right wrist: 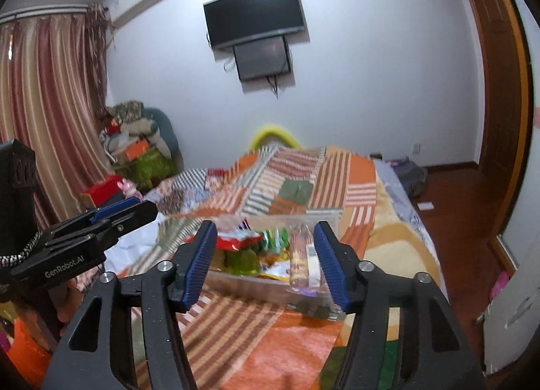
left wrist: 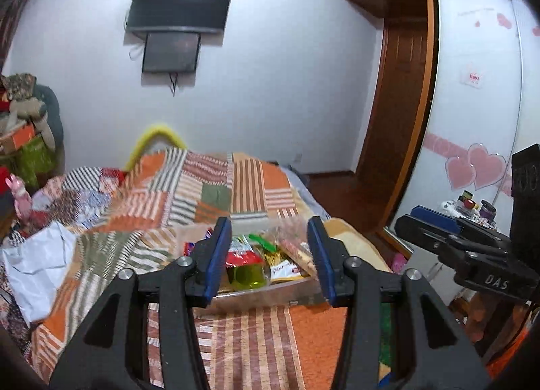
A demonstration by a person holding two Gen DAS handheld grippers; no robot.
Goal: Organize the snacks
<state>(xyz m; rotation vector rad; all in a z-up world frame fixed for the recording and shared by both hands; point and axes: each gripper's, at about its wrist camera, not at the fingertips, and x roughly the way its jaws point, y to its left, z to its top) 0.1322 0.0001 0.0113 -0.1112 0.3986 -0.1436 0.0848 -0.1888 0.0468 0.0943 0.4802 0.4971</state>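
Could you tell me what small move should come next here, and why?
Probably draw both grippers back from the clear plastic tray of snack packets on the striped patchwork bedspread. The left gripper and right gripper are open and empty, and no loose snack shows outside the tray.

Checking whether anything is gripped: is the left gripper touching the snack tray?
Apart. The left wrist view shows the left gripper open above the bedspread, nothing between its pads, short of the snack tray.

The left claw (left wrist: 270, 258) hangs above the bed (left wrist: 236, 339) with its jaws apart and nothing between them. Past it a clear tray (left wrist: 263, 295) of snacks (left wrist: 246, 256) rests on the striped quilt (left wrist: 168, 201). The right claw (left wrist: 435, 221) juts in from the right edge.
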